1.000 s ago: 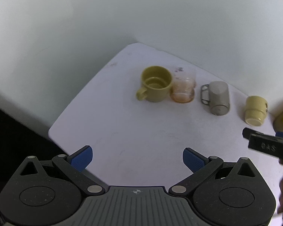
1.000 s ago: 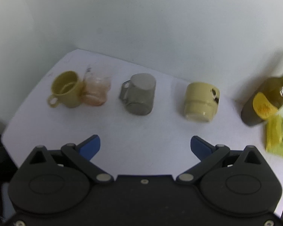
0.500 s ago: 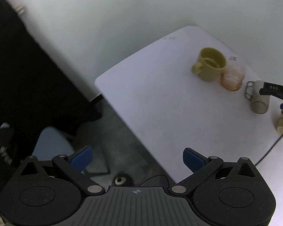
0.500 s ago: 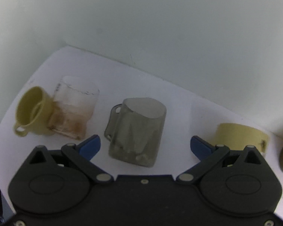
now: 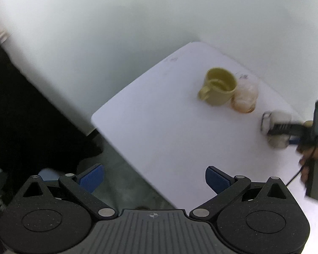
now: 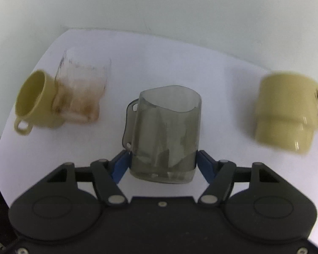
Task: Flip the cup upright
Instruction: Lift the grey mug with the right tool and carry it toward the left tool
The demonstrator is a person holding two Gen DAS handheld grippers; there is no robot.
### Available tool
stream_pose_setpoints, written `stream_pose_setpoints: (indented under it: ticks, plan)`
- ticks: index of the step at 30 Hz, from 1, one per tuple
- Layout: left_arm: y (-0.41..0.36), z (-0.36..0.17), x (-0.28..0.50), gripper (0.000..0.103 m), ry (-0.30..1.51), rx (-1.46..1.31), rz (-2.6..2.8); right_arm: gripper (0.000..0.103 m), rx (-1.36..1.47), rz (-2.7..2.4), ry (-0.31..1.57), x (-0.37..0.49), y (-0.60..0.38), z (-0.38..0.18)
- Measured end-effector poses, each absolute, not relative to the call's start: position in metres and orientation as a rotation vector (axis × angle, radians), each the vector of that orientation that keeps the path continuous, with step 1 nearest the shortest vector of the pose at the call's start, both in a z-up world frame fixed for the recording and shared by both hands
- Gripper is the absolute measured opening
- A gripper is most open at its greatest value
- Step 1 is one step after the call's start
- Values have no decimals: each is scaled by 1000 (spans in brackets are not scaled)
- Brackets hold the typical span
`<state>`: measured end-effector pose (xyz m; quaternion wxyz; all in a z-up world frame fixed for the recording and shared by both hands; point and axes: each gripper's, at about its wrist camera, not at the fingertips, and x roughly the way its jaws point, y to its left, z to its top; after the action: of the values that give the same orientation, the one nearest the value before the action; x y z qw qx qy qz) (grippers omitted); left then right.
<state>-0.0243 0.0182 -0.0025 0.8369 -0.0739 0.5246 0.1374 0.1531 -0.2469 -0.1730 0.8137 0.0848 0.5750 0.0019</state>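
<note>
A smoky grey see-through cup (image 6: 165, 131) with a side handle stands upside down on the white table (image 6: 180, 59). My right gripper (image 6: 162, 166) is shut on it, the blue fingertips (image 6: 120, 165) pressed to both sides near the table. In the left wrist view the cup (image 5: 275, 129) is blurred, with the right gripper (image 5: 290, 131) across it. A yellow cup (image 6: 286, 114) stands upside down to its right. My left gripper (image 5: 152, 178) is open and empty, over the table's front left edge.
An upright yellow mug (image 6: 36, 103) and a stained clear glass (image 6: 80, 93) stand touching at the left; both also show in the left wrist view, the mug (image 5: 219, 86) and the glass (image 5: 244, 97). The floor (image 5: 125, 175) lies below the table edge.
My right gripper moved in on the grey cup and shut on it. My left gripper swung back and left off the table, then turned slightly back toward it.
</note>
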Motion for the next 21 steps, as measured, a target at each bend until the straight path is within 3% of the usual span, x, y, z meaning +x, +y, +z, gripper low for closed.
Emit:
stream_pose_setpoints:
  ticks: [11,16,21]
  plan:
    - [-3,-14,-13,103,1095,-97,72,69,293,-32,1296,75,-238,-169]
    - [-9,-13,-19,103,1073,-100,-10,79,334,-34,1262,56,-239,-151]
    - [-3,-10,-25,103,1034,-105,-23,80,320,-68,1235,63,-246,-143]
